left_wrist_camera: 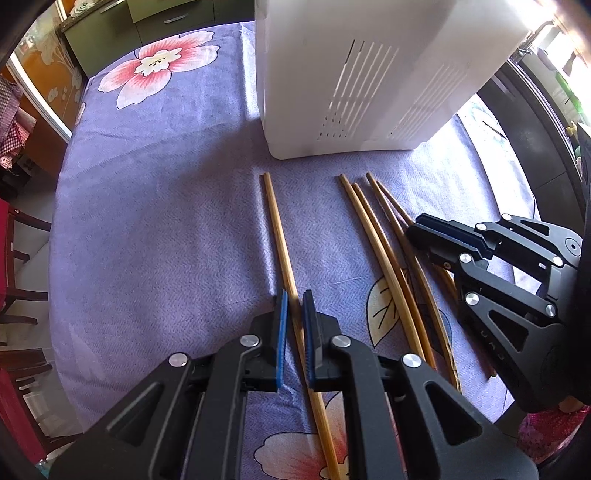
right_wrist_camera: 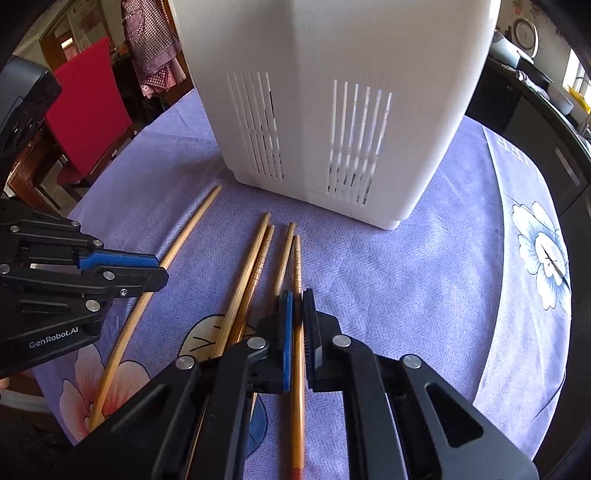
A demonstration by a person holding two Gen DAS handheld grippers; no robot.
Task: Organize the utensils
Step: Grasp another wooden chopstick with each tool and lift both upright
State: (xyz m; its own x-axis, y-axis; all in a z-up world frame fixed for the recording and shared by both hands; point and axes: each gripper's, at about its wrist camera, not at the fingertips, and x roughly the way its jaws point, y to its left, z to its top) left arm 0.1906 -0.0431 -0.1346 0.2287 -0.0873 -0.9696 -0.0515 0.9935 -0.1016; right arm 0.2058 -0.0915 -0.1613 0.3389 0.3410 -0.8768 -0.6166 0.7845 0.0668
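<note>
A single bamboo chopstick (left_wrist_camera: 275,229) lies apart on the purple flowered tablecloth (left_wrist_camera: 166,221), and my left gripper (left_wrist_camera: 295,325) is shut on its middle. To its right lie several more chopsticks (left_wrist_camera: 369,229) side by side. My right gripper (right_wrist_camera: 297,299) is shut on the rightmost chopstick (right_wrist_camera: 297,258) of that group, pointing steeply down. A tall white slotted utensil holder (right_wrist_camera: 332,110) stands upright just beyond the chopstick tips. The left gripper (right_wrist_camera: 161,269) shows at the left of the right wrist view, and the right gripper (left_wrist_camera: 413,226) shows at the right of the left wrist view.
The round table's edge curves close on the right (right_wrist_camera: 517,295). A red chair (right_wrist_camera: 85,103) stands off the far left edge, with green cabinets (left_wrist_camera: 147,22) beyond the table. The utensil holder (left_wrist_camera: 351,74) blocks the far side.
</note>
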